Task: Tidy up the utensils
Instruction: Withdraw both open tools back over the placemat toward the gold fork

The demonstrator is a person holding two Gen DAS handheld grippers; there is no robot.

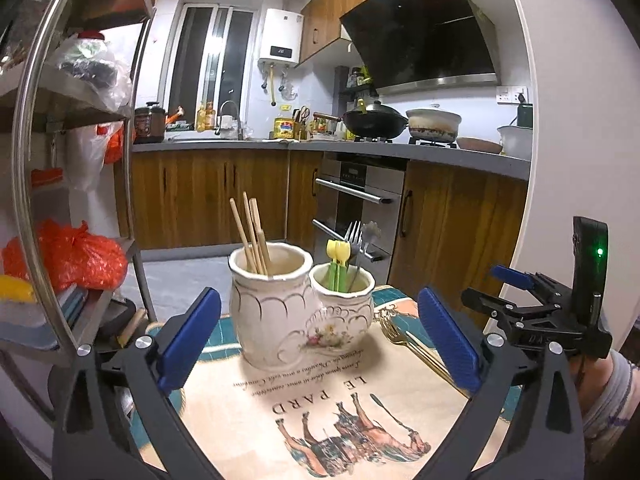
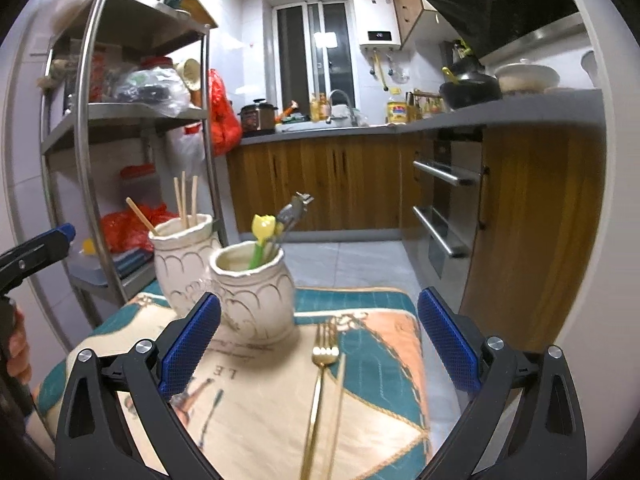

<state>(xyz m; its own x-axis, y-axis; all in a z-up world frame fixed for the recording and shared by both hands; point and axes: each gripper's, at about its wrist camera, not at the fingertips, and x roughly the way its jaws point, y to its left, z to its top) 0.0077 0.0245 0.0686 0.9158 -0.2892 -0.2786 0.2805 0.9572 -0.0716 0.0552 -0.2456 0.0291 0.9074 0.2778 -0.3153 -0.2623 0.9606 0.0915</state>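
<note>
Gold fork (image 2: pixel 324 356), slim, glossy metal

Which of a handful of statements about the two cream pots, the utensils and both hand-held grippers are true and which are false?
1. The wooden chopsticks stand in the taller cream ceramic pot. True.
2. The gold metal fork stands in the shorter cream ceramic pot. False: it lies flat on the printed cloth mat, in front of that pot.
3. The left hand-held gripper is open and holds nothing. True.
4. The right hand-held gripper is clamped on the fork. False: its jaws stand wide open, apart from the fork.
5. The yellow tulip-shaped plastic utensil sits in the shorter pot. True.
</note>
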